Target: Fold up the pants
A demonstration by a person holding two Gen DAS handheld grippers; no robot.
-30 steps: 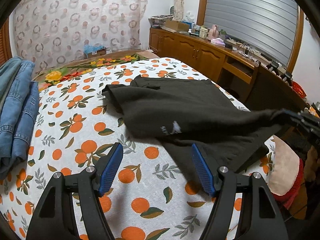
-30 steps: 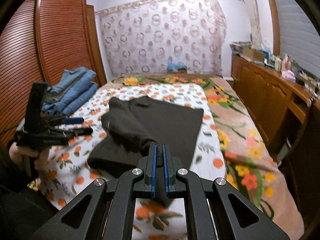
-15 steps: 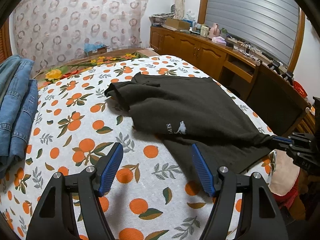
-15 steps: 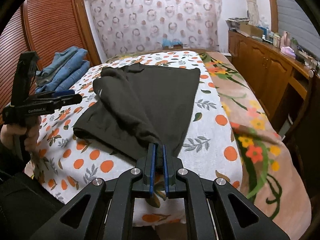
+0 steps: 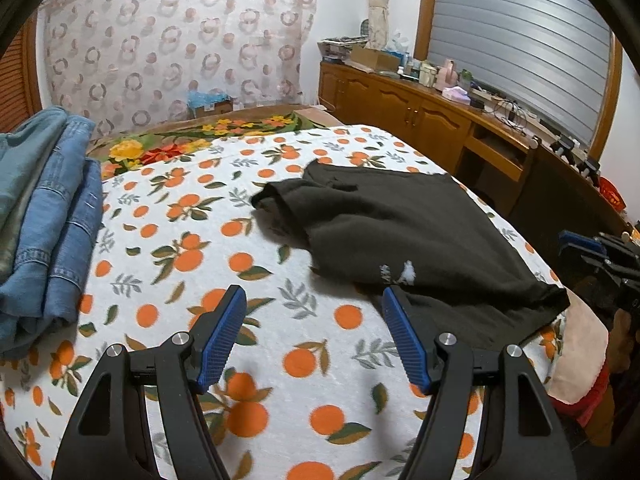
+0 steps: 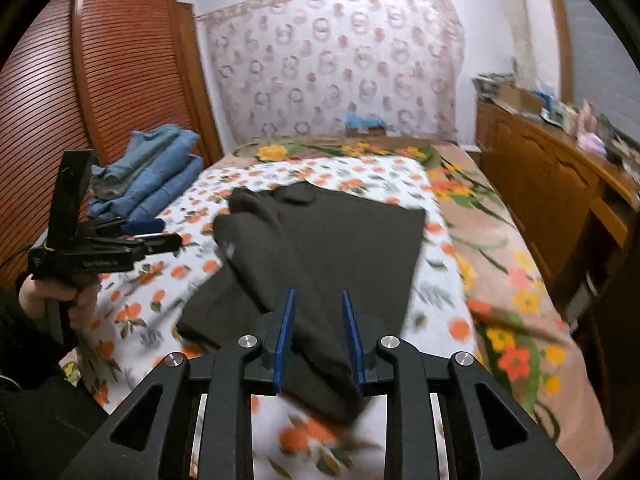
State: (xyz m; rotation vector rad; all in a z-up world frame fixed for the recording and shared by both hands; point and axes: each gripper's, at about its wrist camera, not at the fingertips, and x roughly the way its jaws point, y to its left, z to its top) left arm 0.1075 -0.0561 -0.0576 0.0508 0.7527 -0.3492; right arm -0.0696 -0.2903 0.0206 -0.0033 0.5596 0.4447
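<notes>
Dark pants (image 5: pixel 404 232) lie partly folded on the orange-print bedspread (image 5: pixel 192 216), one leg laid over the other. In the right wrist view the pants (image 6: pixel 340 240) reach toward me, and a leg end lies loose between the parted fingers of my right gripper (image 6: pixel 318 338), which is open. My left gripper (image 5: pixel 312 332) is open and empty above the bedspread, just left of the pants' near edge. It also shows in the right wrist view (image 6: pixel 160 236) at the left, held in a hand.
A stack of folded blue jeans (image 5: pixel 44 216) sits at the bed's left side. A wooden cabinet (image 5: pixel 424 116) with clutter runs along the right. A slatted wooden wardrobe (image 6: pixel 100 92) stands left. A flowered blanket (image 6: pixel 516 280) covers the bed's right edge.
My right gripper has opened and let go of the pant leg, which has dropped onto the bed. It pulled back slightly. My left gripper stays open and nearly still.
</notes>
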